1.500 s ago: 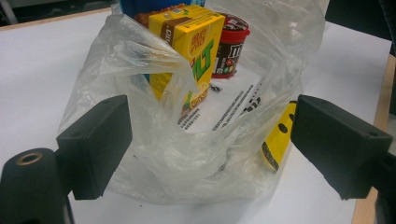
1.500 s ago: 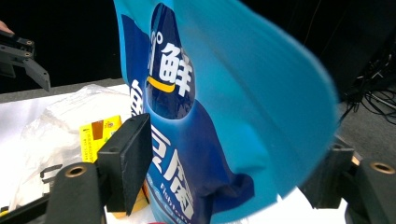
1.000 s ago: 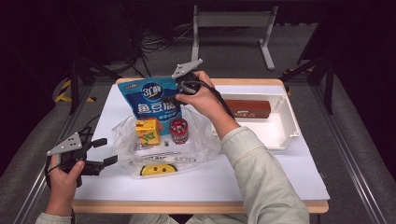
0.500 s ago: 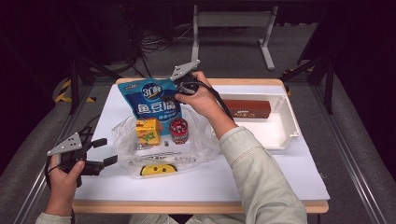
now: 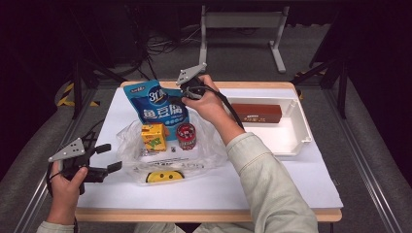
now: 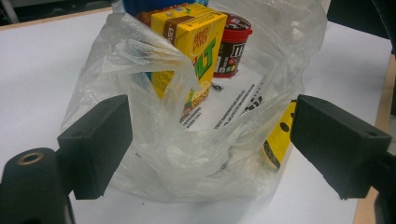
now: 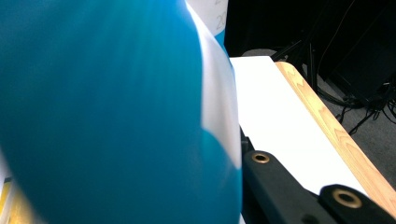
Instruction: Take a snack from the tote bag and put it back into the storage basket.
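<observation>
Your left gripper (image 5: 99,158) hovers at the near left of the counter (image 5: 301,174), jaws wide apart and holding nothing, though the rim of the plastic bag (image 6: 201,154) lies loosely between them. Close on that rim next, I'd say, so the mouth stays open.

Inside the bag stand a yellow drink carton (image 5: 153,136), whose green letters I can't read whole, and a red-lidded tub (image 5: 186,135) with what looks like the M&M's mark. A yellow smiley face (image 5: 164,176) is printed on the bag's near side.

Further right, your right gripper (image 5: 187,92) has just been closing its jaws on the top right corner of the blue snack bag (image 5: 156,104), which stands at the far end of the plastic bag. It bears white Chinese characters and a round "3" logo. The step looks like packing: lift it and lower it into the bag.

The brown box (image 5: 256,112) in the white tray (image 5: 296,141) at right has writing too small to read.
</observation>
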Tool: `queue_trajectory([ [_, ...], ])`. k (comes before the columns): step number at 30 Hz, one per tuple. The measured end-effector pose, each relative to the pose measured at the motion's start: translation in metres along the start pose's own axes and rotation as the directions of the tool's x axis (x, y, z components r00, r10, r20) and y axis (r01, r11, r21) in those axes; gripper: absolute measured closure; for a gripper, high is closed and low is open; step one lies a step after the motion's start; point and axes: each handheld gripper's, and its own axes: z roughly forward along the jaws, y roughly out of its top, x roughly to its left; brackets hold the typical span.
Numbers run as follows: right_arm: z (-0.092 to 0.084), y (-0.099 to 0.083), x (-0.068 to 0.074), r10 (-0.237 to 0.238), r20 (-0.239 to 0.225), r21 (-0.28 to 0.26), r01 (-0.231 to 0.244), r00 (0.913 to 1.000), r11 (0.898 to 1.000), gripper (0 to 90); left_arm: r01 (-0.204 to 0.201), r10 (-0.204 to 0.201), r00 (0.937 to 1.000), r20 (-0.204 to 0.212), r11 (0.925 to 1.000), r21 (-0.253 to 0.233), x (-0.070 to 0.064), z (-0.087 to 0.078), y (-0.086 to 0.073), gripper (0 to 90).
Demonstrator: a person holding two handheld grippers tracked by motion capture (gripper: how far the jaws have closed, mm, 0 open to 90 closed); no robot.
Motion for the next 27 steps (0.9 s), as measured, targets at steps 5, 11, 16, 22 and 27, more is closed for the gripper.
queue_trajectory([
  [5, 0.000, 0.003, 0.003, 0.012, -0.008, -0.011, -0.012, 0.9999, 1.000, 90.0, 0.003, -0.003, 1.0000, -0.002, 1.0000, -0.001, 0.000, 0.000, 0.000, 13.6],
  [11, -0.005, 0.010, 0.007, 0.004, -0.003, -0.026, -0.004, 1.0000, 1.000, 90.0, 0.001, -0.001, 1.0000, 0.000, 1.0000, 0.005, 0.000, 0.001, 0.000, 13.8],
  [16, -0.015, 0.016, 0.007, 0.004, -0.004, -0.059, -0.004, 1.0000, 0.998, 90.0, 0.002, -0.002, 1.0000, -0.001, 1.0000, 0.005, 0.000, 0.001, 0.000, 13.8],
  [22, -0.023, 0.024, 0.008, -0.004, 0.006, -0.082, 0.005, 1.0000, 0.997, 90.0, 0.001, -0.001, 1.0000, 0.000, 1.0000, 0.004, 0.000, 0.002, 0.000, 13.8],
  [27, -0.030, 0.032, 0.011, -0.015, 0.013, -0.098, 0.016, 0.9998, 0.995, 90.0, 0.004, -0.004, 1.0000, 0.000, 1.0000, 0.007, 0.000, 0.002, 0.000, 13.8],
])
